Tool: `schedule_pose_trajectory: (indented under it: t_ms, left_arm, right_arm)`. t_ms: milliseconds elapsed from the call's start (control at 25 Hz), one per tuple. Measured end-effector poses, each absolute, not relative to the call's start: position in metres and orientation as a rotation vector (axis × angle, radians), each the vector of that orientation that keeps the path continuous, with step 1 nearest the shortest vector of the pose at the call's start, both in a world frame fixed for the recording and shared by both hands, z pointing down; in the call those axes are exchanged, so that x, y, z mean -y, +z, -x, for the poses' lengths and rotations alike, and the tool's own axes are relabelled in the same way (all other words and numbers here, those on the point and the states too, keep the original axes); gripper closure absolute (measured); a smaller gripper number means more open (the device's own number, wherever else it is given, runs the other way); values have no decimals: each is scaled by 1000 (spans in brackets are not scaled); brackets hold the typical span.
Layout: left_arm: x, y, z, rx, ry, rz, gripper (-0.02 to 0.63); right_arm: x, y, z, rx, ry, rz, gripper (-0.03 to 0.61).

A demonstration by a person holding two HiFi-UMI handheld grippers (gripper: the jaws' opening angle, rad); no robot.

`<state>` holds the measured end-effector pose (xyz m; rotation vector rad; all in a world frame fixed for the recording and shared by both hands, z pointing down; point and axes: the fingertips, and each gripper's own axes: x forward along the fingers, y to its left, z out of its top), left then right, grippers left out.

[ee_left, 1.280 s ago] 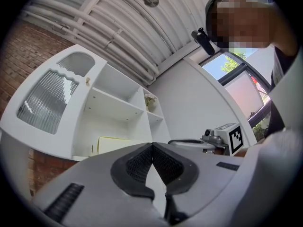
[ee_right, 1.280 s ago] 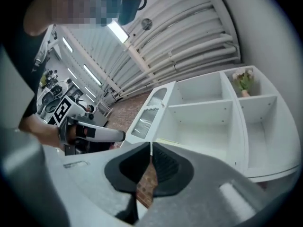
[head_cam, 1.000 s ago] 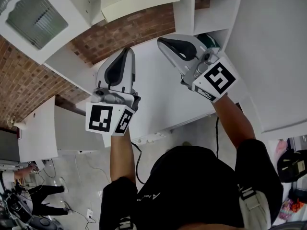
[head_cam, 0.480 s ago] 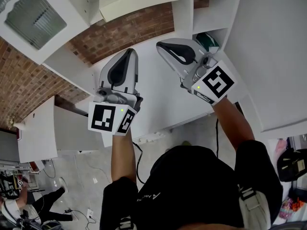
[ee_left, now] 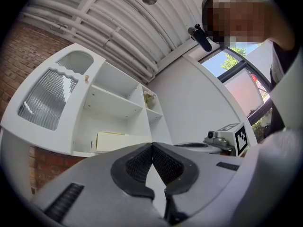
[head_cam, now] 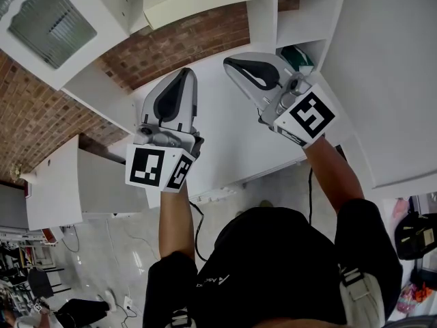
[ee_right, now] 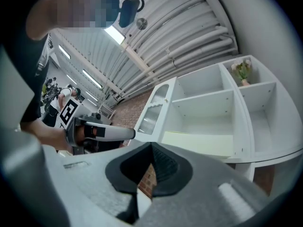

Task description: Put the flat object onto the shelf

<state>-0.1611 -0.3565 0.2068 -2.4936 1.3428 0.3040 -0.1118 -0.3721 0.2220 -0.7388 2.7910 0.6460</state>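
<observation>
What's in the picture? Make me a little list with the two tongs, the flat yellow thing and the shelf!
left tongs: shut, holding nothing
right tongs: shut, holding nothing
flat yellow board: lying in the wide lower compartment of the shelf
shelf: white, against a brick wall
flowers: small bunch in the top side compartment
job: looks done, board already on the shelf

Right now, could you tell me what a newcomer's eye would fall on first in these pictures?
Two grippers raised side by side stand out: the left gripper and the right gripper, jaws shut on nothing. Beyond them, a pale yellow flat object lies in the lower compartment of the white shelf unit.
</observation>
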Motion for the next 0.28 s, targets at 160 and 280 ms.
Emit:
schedule_pose_trajectory:
  t_ms: [160,280]
  left_arm:
    - [356,207,161,-1342,303,2496,615]
    - [356,208,161,-1341,305,2498,615]
  right_arm:
    - [372,223,112,-2793,649,738,580]
    - [372,223,111,-2794,655,737,580]
